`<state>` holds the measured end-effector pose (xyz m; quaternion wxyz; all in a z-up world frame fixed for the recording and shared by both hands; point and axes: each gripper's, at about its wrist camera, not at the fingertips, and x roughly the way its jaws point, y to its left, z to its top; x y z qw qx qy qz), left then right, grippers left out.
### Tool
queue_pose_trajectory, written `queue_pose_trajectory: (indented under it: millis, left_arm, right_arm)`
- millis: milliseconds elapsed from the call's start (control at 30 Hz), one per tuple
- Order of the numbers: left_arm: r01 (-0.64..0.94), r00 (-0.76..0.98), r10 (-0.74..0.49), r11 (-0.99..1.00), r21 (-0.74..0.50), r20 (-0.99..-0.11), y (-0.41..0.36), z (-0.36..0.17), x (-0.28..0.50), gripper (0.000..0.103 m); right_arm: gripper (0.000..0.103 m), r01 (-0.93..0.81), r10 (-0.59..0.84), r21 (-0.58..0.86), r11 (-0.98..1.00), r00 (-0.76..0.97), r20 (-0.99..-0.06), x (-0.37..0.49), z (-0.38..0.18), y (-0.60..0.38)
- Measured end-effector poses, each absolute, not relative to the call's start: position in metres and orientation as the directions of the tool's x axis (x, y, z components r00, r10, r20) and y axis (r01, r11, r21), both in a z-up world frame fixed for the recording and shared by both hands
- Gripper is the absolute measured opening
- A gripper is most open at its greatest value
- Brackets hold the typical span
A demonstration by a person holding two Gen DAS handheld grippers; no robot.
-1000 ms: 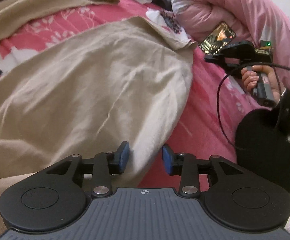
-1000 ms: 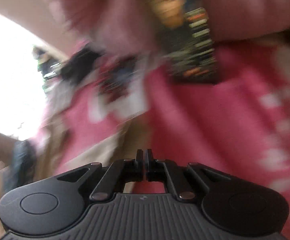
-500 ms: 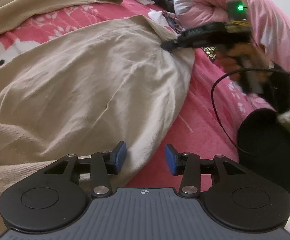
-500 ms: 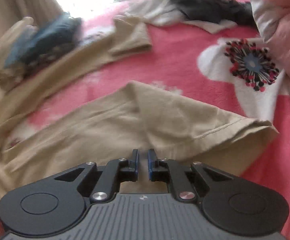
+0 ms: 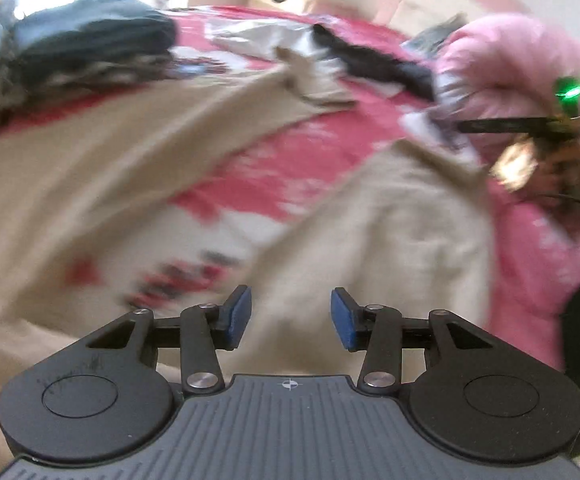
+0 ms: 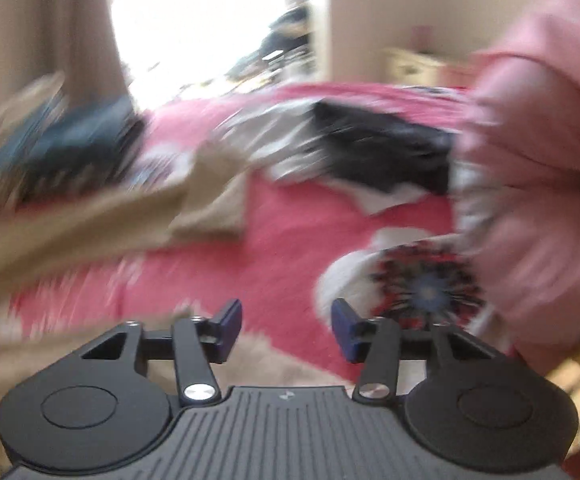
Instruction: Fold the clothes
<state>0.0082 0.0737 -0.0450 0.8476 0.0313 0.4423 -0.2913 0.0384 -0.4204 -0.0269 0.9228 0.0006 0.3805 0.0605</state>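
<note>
The left gripper (image 5: 289,318) hung with jaws apart and empty over the crumpled beige cotton garment (image 5: 390,232) spread on the pink floral bedspread (image 5: 290,152). The right gripper (image 6: 287,330), jaws just sprung wide, gripped nothing above the garment's edge. Beyond lay a black cloth (image 6: 378,152) and a puffy pink quilt (image 6: 542,168).

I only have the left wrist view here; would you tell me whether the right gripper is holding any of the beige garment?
Observer: No. The right gripper has just been opening, and nothing sits between its blue pads.
Operator: Thank you. What lies under it?
Observer: Mostly bare pink floral bedspread, with a beige edge just below the jaws.
Operator: And where is the beige garment from that side?
Observer: It stretches away to the left of the right gripper, blurred.
Operator: Anything ahead?
Observer: A black garment lies further back, beside a pink quilt.
</note>
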Motion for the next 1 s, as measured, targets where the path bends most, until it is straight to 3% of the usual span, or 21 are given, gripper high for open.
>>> queue_pose_trajectory:
  millis: [200, 333, 367, 400, 433, 467, 500, 767, 1000]
  left_arm:
    - [0.568, 0.356, -0.427, 0.805, -0.170, -0.831, 0.073, -0.071, 0.024, 0.044]
    - [0.586, 0.350, -0.430, 0.794, -0.164, -0.832, 0.063, -0.081, 0.027, 0.045]
    - [0.584, 0.351, -0.430, 0.795, -0.165, -0.832, 0.061, -0.082, 0.027, 0.046]
    - [0.582, 0.353, -0.431, 0.796, -0.166, -0.831, 0.060, -0.083, 0.027, 0.046]
    - [0.585, 0.355, -0.431, 0.795, -0.163, -0.830, 0.059, -0.083, 0.027, 0.046]
    - [0.590, 0.357, -0.430, 0.792, -0.157, -0.829, 0.057, -0.083, 0.026, 0.046]
    - [0.597, 0.359, -0.428, 0.788, -0.148, -0.830, 0.056, -0.082, 0.025, 0.046]
    - [0.655, 0.377, -0.444, 0.748, -0.104, -0.813, 0.035, -0.077, 0.034, 0.046]
    - [0.678, 0.452, -0.377, 0.734, 0.037, -0.808, 0.012, -0.080, 0.042, 0.046]
  right_arm:
    - [0.069, -0.407, 0.205, -0.049, 0.912, 0.556, -0.806, 0.033, -0.031, -0.379]
    - [0.070, -0.509, 0.134, -0.187, 0.840, 0.529, -0.838, 0.038, -0.046, -0.352]
    - [0.066, -0.503, 0.100, -0.209, 0.839, 0.521, -0.848, 0.043, -0.053, -0.349]
    - [0.052, -0.496, 0.067, -0.229, 0.837, 0.510, -0.858, 0.049, -0.060, -0.348]
    - [0.045, -0.486, 0.045, -0.226, 0.844, 0.485, -0.873, 0.056, -0.065, -0.349]
    - [0.030, -0.472, 0.023, -0.244, 0.847, 0.492, -0.870, 0.058, -0.065, -0.351]
    - [0.004, -0.458, 0.001, -0.262, 0.850, 0.498, -0.867, 0.060, -0.064, -0.352]
    - [0.005, -0.381, -0.081, -0.349, 0.856, 0.568, -0.819, 0.077, -0.028, -0.381]
    - [0.005, -0.388, -0.086, -0.274, 0.880, 0.438, -0.895, 0.106, -0.023, -0.406]
